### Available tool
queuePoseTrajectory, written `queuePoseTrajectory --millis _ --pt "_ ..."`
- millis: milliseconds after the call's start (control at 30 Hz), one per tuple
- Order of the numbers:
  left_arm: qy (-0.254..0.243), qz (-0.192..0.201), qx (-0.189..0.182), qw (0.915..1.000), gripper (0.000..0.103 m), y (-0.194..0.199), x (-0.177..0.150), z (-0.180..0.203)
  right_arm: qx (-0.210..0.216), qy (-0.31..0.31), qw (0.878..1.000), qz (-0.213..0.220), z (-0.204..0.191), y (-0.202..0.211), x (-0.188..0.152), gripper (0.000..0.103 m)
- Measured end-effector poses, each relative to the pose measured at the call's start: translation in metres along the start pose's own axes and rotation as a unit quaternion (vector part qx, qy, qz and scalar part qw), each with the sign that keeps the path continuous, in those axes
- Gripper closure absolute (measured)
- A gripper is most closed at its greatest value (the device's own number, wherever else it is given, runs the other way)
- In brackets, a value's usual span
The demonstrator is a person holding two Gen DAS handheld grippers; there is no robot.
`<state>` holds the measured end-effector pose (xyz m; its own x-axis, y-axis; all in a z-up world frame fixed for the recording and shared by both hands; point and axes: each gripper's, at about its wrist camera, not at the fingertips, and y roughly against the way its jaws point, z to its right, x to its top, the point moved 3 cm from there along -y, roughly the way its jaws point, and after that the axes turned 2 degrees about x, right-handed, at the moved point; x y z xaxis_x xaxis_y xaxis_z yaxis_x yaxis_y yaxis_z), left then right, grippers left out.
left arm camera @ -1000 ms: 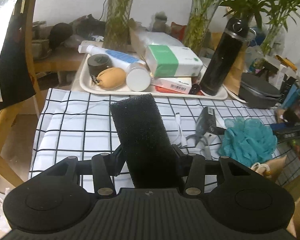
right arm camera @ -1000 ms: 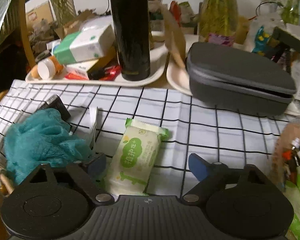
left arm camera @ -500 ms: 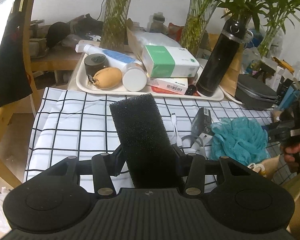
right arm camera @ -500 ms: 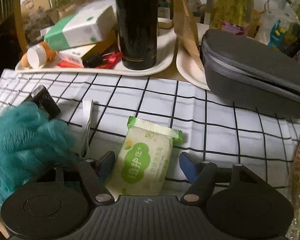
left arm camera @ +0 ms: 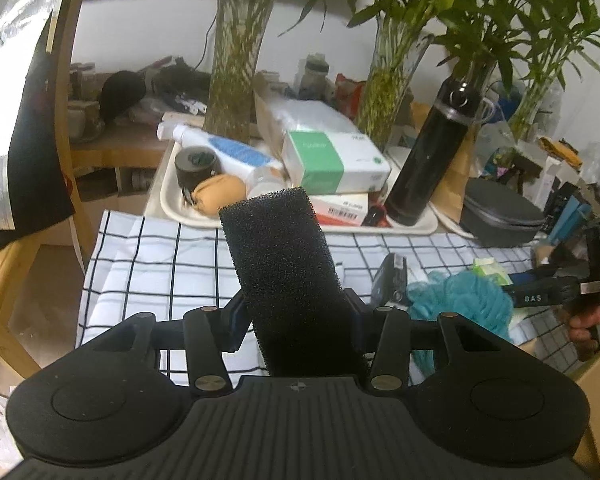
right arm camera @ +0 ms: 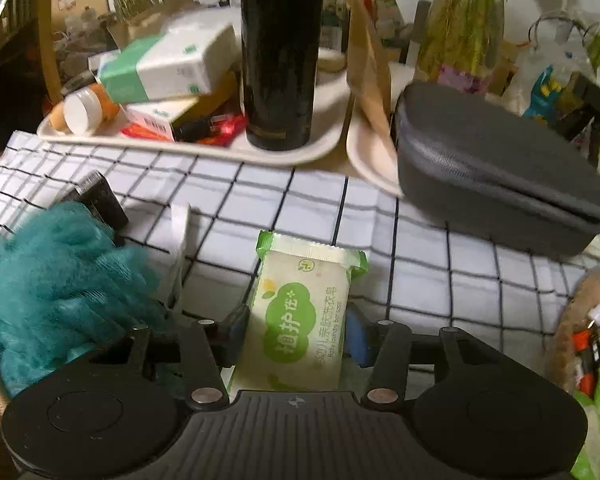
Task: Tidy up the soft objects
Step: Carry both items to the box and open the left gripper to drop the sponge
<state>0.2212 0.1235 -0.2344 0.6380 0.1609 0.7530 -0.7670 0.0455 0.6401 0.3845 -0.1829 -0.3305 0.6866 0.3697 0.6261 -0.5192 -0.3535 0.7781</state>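
Observation:
My left gripper [left arm camera: 298, 312] is shut on a black foam sponge [left arm camera: 286, 268] and holds it upright above the checked tablecloth [left arm camera: 160, 252]. My right gripper [right arm camera: 296, 330] is shut on a green and white soap packet [right arm camera: 300, 312] that lies on the cloth. A teal bath pouf [right arm camera: 56, 280] sits just left of the right gripper, touching its left side; it also shows in the left wrist view [left arm camera: 460, 304]. The right gripper shows at the far right of the left wrist view [left arm camera: 560, 296].
A white tray [left arm camera: 172, 204] at the back holds a tissue box [left arm camera: 332, 160], a tube, a tape roll and a black bottle [right arm camera: 280, 52]. A grey zip case [right arm camera: 496, 176] lies back right. A small black device [right arm camera: 100, 200] lies by the pouf. Vases with bamboo stand behind.
My right gripper moved forward over the soap packet and its fingers closed on it. My left gripper rose and drew back a little with the sponge still held.

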Motion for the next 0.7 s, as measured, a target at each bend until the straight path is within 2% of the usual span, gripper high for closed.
queuePoseTrajectory --millis 300,467,700 --pt "-0.023 0.012 0.000 0.9997 0.057 0.031 0.017 0.015 0.008 0.003 0.998 0.058 0.003 0.063 0.013 0.050" --pt "-0.032 0.009 0.002 0.9994 0.057 0.050 0.025 0.024 -0.004 0.016 0.998 0.066 -0.001 0.099 0.015 0.050" --pt "-0.045 0.006 -0.004 0.9989 0.056 0.084 0.034 0.045 0.028 0.011 0.997 0.077 -0.009 0.153 0.018 0.050"
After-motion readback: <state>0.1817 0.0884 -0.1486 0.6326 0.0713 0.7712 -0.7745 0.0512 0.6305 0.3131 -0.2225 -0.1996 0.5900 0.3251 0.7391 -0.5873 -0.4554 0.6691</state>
